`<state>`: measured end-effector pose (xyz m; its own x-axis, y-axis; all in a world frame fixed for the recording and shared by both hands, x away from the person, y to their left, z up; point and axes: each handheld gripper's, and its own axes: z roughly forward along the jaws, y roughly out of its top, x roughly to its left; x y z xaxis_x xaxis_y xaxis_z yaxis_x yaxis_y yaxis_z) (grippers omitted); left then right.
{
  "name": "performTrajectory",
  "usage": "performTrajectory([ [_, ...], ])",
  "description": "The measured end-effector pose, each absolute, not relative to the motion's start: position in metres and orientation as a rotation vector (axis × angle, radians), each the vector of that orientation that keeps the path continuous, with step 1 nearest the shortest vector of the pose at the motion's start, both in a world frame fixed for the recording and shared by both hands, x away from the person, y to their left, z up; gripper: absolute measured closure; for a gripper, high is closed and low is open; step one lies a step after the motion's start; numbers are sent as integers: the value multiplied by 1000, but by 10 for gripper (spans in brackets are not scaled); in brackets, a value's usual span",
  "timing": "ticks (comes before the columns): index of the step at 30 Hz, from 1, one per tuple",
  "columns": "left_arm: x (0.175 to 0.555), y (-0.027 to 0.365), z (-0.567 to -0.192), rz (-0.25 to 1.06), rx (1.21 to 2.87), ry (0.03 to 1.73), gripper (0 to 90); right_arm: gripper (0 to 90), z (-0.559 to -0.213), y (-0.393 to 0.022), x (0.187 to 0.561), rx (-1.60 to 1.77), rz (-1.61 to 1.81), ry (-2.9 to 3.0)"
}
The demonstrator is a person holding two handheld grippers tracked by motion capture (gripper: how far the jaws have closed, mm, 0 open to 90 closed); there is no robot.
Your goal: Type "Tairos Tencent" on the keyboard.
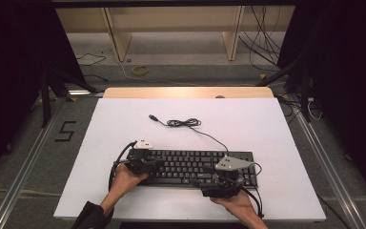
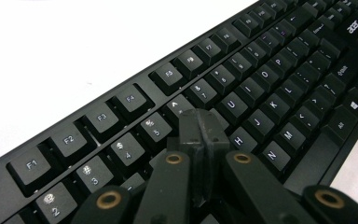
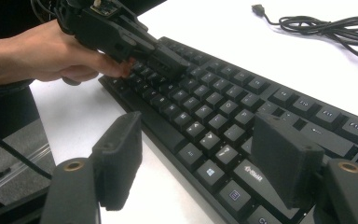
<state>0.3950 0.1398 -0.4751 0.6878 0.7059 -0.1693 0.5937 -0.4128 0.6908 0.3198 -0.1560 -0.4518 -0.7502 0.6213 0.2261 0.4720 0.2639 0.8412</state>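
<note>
The work surface is a white table (image 1: 267,129) with a pale wooden strip along its far edge. It stands on a grey floor (image 1: 43,157) between metal rails; a black figure five (image 1: 66,130) is marked on the floor to the left. Beyond the table are the legs of a wooden frame (image 1: 119,40), loose wires (image 1: 262,43) and dark curtains on both sides.

A black keyboard (image 1: 190,167) lies flat on the near half of the table, its long side running left to right. Its cable (image 1: 183,123) trails toward the far side, partly coiled, and ends in a plug (image 1: 153,117) lying free on the white surface.

The left gripper (image 2: 199,133) has its jaws pressed together with nothing between them; the tips rest on or just above the keys in the middle letter rows near the left end. Whether a key is pressed down cannot be told. The right gripper (image 3: 205,161) has its jaws standing wide apart, holding nothing, over the keyboard's near edge toward its right end.

In the high view the hands and gripper bodies cover parts of the keyboard's front edge. The person's forearms are cut off at the bottom of that view. The keyboard's right end runs out of the left gripper view.
</note>
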Motion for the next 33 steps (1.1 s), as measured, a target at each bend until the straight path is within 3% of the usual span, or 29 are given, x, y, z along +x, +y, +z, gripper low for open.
performTrajectory([
  [14, 393, 139, -474, 204, 2111, 1006, 891, 347, -451, -156, 319, 1035, 1497, 2372],
  [33, 388, 151, -457, 179, 2005, 1008, 737, 347, -450, -160, 320, 1042, 1501, 2358],
])
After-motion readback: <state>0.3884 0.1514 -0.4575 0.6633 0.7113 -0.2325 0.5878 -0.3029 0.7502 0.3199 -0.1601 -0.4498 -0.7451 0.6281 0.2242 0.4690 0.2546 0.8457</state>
